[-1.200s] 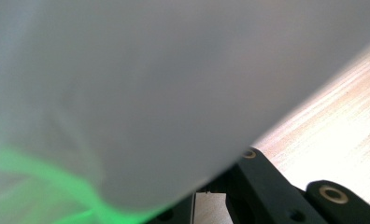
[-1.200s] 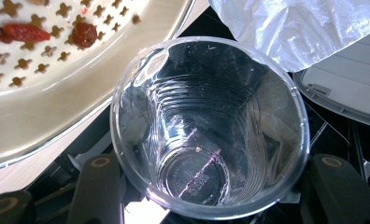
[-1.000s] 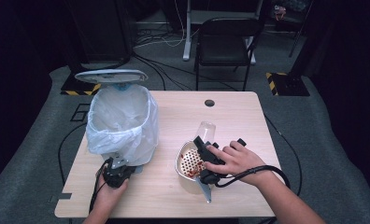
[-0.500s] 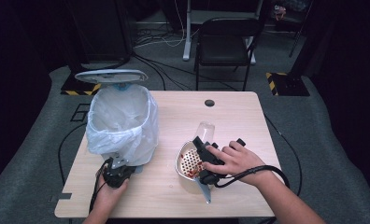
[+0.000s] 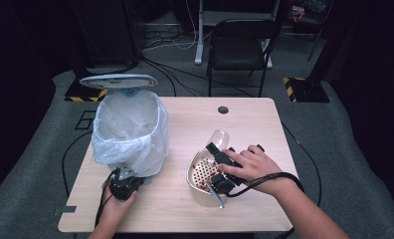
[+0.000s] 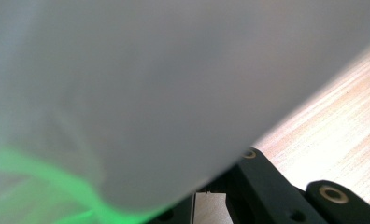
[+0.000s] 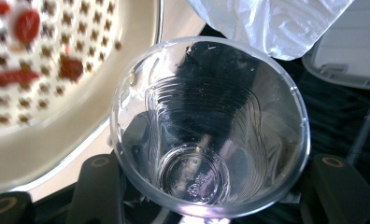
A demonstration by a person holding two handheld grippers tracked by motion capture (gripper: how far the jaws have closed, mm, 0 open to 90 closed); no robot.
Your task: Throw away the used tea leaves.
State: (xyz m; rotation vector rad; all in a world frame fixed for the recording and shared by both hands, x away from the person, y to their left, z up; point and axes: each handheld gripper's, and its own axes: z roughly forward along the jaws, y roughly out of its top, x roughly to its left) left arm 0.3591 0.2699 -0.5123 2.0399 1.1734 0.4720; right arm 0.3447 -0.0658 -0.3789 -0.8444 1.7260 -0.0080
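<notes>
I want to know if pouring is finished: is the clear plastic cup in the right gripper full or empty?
Empty. The right gripper view looks straight into the cup and shows its bare ribbed wall and bottom.

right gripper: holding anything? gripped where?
Yes. The right gripper holds a clear plastic cup by its lower body near the base, one jaw on each side, beside the perforated strainer bowl.

on the tabletop (image 5: 264,124), the bin (image 5: 130,132) with its bag stands at the left of the frame, its lid (image 5: 118,80) raised behind it. the left gripper (image 5: 124,180) sits at the bin's base, bottom left. right of centre lies the strainer (image 5: 200,172), with the cup (image 5: 219,138) just above it, between the right gripper (image 5: 222,167) jaws. a chair (image 5: 240,47) stands beyond the tabletop, top centre.
</notes>
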